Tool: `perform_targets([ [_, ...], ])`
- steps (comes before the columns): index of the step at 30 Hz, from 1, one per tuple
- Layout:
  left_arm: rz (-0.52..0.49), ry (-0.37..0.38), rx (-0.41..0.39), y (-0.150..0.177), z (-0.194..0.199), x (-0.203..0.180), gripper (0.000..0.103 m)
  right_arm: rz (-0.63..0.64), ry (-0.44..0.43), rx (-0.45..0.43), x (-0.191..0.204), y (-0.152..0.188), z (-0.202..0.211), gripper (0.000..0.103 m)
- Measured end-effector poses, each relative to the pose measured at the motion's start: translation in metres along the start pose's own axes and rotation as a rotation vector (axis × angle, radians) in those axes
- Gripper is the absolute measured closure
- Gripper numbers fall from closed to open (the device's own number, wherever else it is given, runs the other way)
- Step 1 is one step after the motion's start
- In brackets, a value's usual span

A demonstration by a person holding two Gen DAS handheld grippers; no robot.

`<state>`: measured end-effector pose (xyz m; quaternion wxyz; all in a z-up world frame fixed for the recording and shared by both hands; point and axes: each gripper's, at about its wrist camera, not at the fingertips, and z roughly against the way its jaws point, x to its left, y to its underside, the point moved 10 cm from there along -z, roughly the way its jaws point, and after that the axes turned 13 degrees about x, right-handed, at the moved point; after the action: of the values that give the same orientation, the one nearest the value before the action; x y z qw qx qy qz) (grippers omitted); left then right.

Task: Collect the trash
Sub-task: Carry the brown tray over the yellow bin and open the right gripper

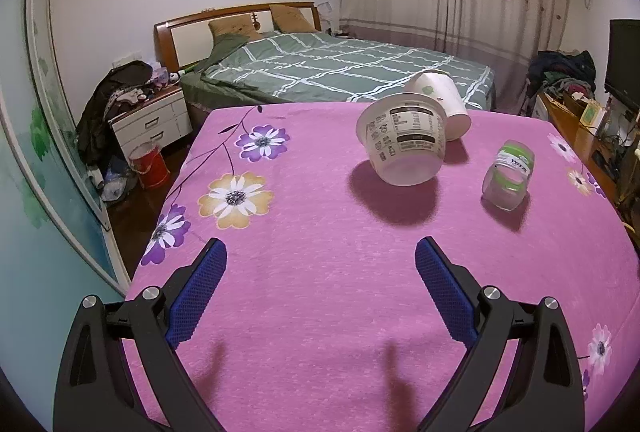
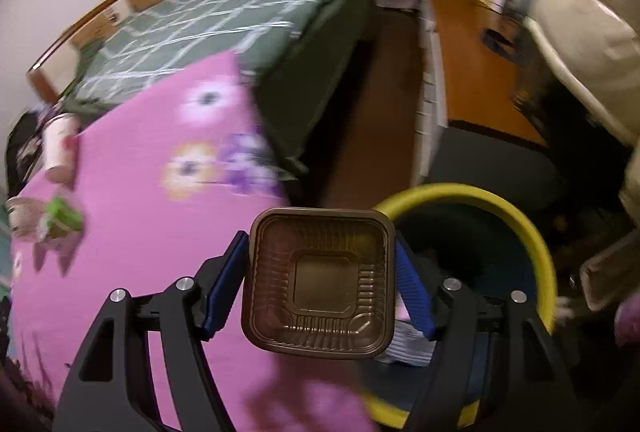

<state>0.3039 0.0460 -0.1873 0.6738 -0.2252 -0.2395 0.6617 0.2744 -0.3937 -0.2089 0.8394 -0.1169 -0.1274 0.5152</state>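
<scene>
The brown plastic tray sits pinched between my right jaws, its two opposite rims pressed by the blue pads, its open face turned toward my camera. It looks thin, ribbed and very light, the kind of shell that flexes and could pop out if squeezed hard, so a grip across the stiffer rim is the sensible hold, and a gentle one. Just beyond my right gripper, ahead and to the right of the jaws, is the yellow-rimmed bin with some paper already inside; I judge the tray is close to being dropped there, though it hangs partly over the pink flowered cloth and only partly over the bin's mouth.

My left gripper has its jaws spread wide and empty, hovering above the pink surface. Ahead of them, a little to the right, a white printed tub lies tipped on its side, and touching it from behind is a white paper cup, also tipped over. Further right of the jaws lies a small clear bottle with a green label, on its side and apart from the tub. All three look empty and light; the tub is round and could roll, so I would take it across its wall near the rim. The bottle looks smooth and may slip.
</scene>
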Motion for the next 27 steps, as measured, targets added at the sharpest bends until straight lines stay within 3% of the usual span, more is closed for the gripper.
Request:
perform_targets([
  [5, -0.016, 0.003, -0.006, 0.0, 0.002, -0.004, 0.009, -0.086, 0.076, 0.026, -0.061, 0.009, -0.012, 0.035],
  [10, -0.033, 0.014, -0.009, 0.0, 0.003, -0.009, 0.009, -0.15, 0.086, 0.009, -0.095, 0.014, -0.011, 0.026],
  [20, -0.101, 0.074, 0.036, 0.005, -0.001, -0.039, 0.009, -0.11, 0.048, -0.008, -0.085, 0.025, -0.008, 0.026],
  [27, -0.247, 0.215, 0.048, -0.019, 0.016, -0.121, 0.009, -0.056, -0.017, -0.043, -0.06, 0.027, 0.003, 0.026],
])
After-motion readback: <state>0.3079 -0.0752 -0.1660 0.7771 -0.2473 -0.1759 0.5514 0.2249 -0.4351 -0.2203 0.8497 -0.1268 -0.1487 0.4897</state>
